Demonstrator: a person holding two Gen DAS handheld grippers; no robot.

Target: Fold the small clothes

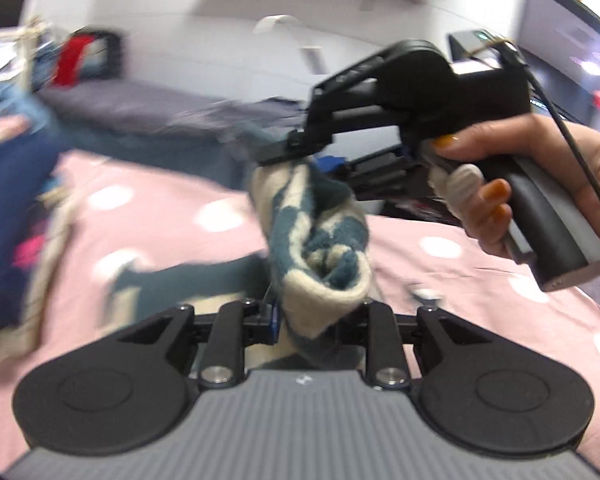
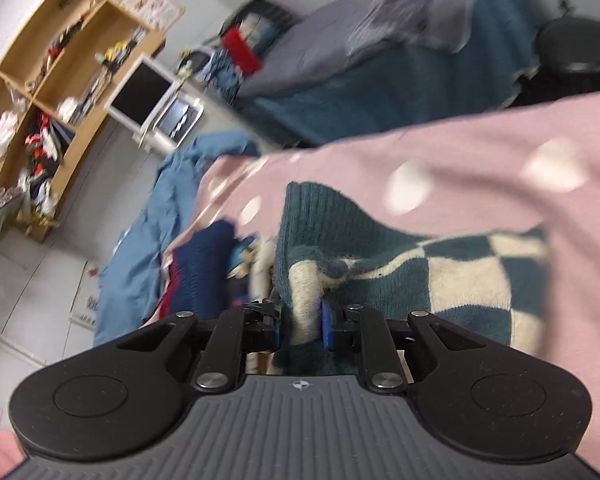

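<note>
A small teal and cream checked knit garment (image 1: 320,240) is held between both grippers above the pink dotted bedcover (image 1: 160,220). My left gripper (image 1: 308,320) is shut on its lower edge. My right gripper (image 1: 296,152), held by a hand with orange nails, is shut on its upper edge. In the right wrist view the right gripper (image 2: 302,326) pinches a fold of the checked garment (image 2: 440,276), whose ribbed teal part lies on the bedcover (image 2: 480,152).
A pile of dark blue and other clothes (image 1: 8,220) lies at the bed's left, also in the right wrist view (image 2: 204,272). A blue cloth (image 2: 140,240) hangs off the bed edge. A second bed (image 2: 360,72) and a wooden shelf (image 2: 60,60) stand beyond.
</note>
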